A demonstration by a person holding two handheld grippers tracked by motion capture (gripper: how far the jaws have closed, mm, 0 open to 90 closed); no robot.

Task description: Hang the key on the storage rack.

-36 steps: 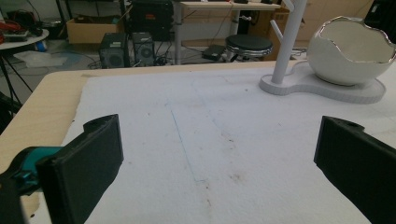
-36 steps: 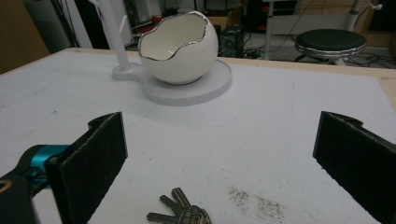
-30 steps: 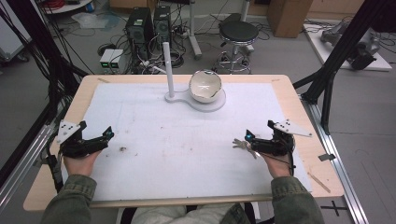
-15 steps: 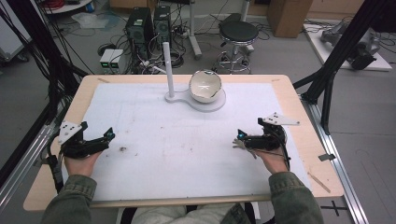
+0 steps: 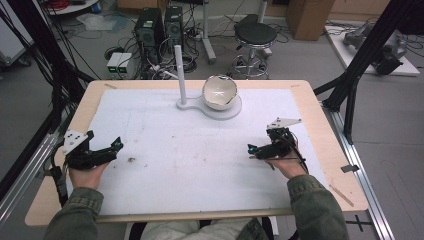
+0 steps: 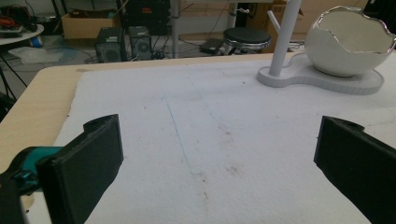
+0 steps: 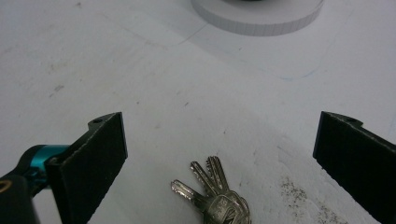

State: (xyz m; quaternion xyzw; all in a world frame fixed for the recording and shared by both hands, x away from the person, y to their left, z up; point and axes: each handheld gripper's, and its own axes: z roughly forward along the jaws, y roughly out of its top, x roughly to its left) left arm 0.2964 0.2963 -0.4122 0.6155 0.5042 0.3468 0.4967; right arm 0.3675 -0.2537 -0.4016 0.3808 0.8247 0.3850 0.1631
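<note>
Silver keys [image 7: 212, 198] on a ring are seen lying flat on the white mat [image 5: 200, 150], between the two black jaws of the right gripper [image 7: 219, 149] and close below them, nearer the left jaw than the right in the right gripper view. The jaws of that gripper are spread wide and nothing is pinched; the keys are not touched by either jaw. Ahead of the right gripper, well apart from the keys, the edge of a white stand base [image 7: 257, 18] is seen.

The left gripper [image 6: 217, 163] is held low over the mat with its jaws likewise spread wide and nothing between them. Ahead of it and to its right, a white cracked-egg bowl [image 6: 350, 39] rests on the stand base, with an upright white post [image 6: 285, 37] just beside the bowl.
</note>
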